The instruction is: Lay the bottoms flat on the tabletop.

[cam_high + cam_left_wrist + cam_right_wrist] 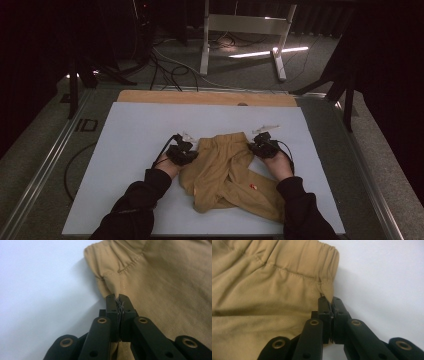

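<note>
Both my grippers pinch the shorts.

My left gripper (117, 298) and right gripper (329, 300) (2 closed pairs of jaws) each clamp a waistband corner of the tan shorts (227, 172), crumpled mid-board (130, 135).

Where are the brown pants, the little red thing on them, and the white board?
Brown pants (227, 167), high view, middle of the cloth.
Little red thing (253, 186), high view, its middle, lying on one pant leg.
White board (130, 135), high view, bare part left of the pants.
</note>
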Demonstrator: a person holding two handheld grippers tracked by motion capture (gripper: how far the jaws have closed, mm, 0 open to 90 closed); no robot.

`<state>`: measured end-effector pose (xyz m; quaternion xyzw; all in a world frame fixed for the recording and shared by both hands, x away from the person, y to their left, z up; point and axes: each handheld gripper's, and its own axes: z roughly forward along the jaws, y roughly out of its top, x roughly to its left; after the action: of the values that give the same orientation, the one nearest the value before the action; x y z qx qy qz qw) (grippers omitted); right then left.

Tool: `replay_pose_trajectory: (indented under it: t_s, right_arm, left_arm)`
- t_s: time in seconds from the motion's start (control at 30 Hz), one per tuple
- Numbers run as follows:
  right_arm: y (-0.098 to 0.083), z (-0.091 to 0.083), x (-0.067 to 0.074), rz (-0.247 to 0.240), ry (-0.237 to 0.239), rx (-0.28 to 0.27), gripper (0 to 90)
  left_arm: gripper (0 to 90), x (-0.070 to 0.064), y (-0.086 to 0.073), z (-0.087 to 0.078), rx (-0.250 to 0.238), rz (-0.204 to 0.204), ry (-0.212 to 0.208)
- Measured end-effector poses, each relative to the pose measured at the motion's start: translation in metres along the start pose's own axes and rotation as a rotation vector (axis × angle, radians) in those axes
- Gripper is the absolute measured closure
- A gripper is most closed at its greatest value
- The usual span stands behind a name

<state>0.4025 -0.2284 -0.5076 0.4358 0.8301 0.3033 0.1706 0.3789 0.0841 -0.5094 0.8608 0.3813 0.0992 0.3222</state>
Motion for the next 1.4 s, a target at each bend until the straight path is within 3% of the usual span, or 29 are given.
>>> replay_pose_trajectory:
  t_s: [0.17,0.27,0.37,0.4,0.47,0.57,0.6,0.67,0.77,0.87,0.93,1.03,1.07,1.1,1.13,1.17,1.27,1.37,1.4]
  right_arm:
    - [-0.004,-0.009,-0.008,0.008,0.009,-0.028,88.3]
    - [-0.001,-0.012,-0.007,-0.004,0.01,-0.046,88.3]
    - [0.005,-0.011,-0.005,-0.013,0.025,-0.078,88.3]
    - [0.008,-0.009,-0.005,-0.016,0.027,-0.086,88.3]
    - [0.018,-0.005,-0.002,-0.004,0.051,-0.12,88.3]
    - [0.038,0.002,0.004,-0.005,0.023,-0.14,88.2]
    - [0.038,0.002,0.004,-0.005,0.023,-0.14,88.2]
    - [0.057,0.007,0.004,-0.007,-0.022,-0.15,88.2]
    - [0.076,0.009,-0.004,0.006,-0.064,-0.178,88.2]
    - [0.092,0.013,-0.017,0.059,-0.094,-0.207,88.1]
    - [0.099,0.015,-0.019,0.064,-0.134,-0.245,88.1]
    - [0.108,0.024,-0.023,0.067,-0.132,-0.19,84.8]
    - [0.109,0.029,-0.025,0.07,-0.141,-0.161,73.2]
    - [0.108,0.031,-0.026,0.074,-0.147,-0.165,63.1]
    - [0.107,0.034,-0.028,0.11,-0.119,-0.15,52.9]
    - [0.107,0.036,-0.029,0.119,-0.106,-0.136,46.7]
    - [0.105,0.037,-0.029,0.117,-0.101,-0.113,31.1]
    - [0.103,0.032,-0.029,0.122,-0.042,-0.118,15.7]
    - [0.103,0.029,-0.027,0.119,-0.025,-0.128,14.7]
  left_arm:
    - [89.2,0.004,0.002,-0.017,-0.012,0.004,-0.011]
    - [89.2,0.006,0.005,-0.04,-0.05,-0.012,-0.019]
    - [89.2,0.012,0.014,-0.067,-0.084,0.009,0.012]
    - [89.2,0.016,0.018,-0.074,-0.096,-0.002,0.023]
    - [89.2,0.027,0.028,-0.08,-0.086,0.003,0.069]
    - [89.1,0.045,0.043,-0.077,-0.071,-0.007,0.138]
    - [89.0,0.045,0.043,-0.077,-0.071,-0.007,0.138]
    - [88.9,0.06,0.055,-0.068,-0.086,-0.033,0.177]
    - [88.7,0.07,0.065,-0.058,-0.118,-0.045,0.199]
    - [88.4,0.08,0.073,-0.042,-0.143,-0.094,0.209]
    - [88.4,0.081,0.077,-0.037,-0.145,-0.108,0.236]
    - [87.6,0.085,0.08,-0.026,-0.137,-0.121,0.253]
    - [80.7,0.086,0.079,-0.023,-0.14,-0.135,0.252]
    - [67.0,0.087,0.078,-0.017,-0.122,-0.149,0.237]
    - [47.8,0.086,0.078,-0.015,-0.102,-0.154,0.251]
    - [39.3,0.086,0.077,-0.014,-0.103,-0.16,0.249]
    - [18.9,0.085,0.075,-0.015,-0.101,-0.153,0.186]
    - [12.3,0.082,0.074,-0.021,-0.121,-0.148,0.164]
    - [9.8,0.082,0.073,-0.024,-0.125,-0.144,0.155]
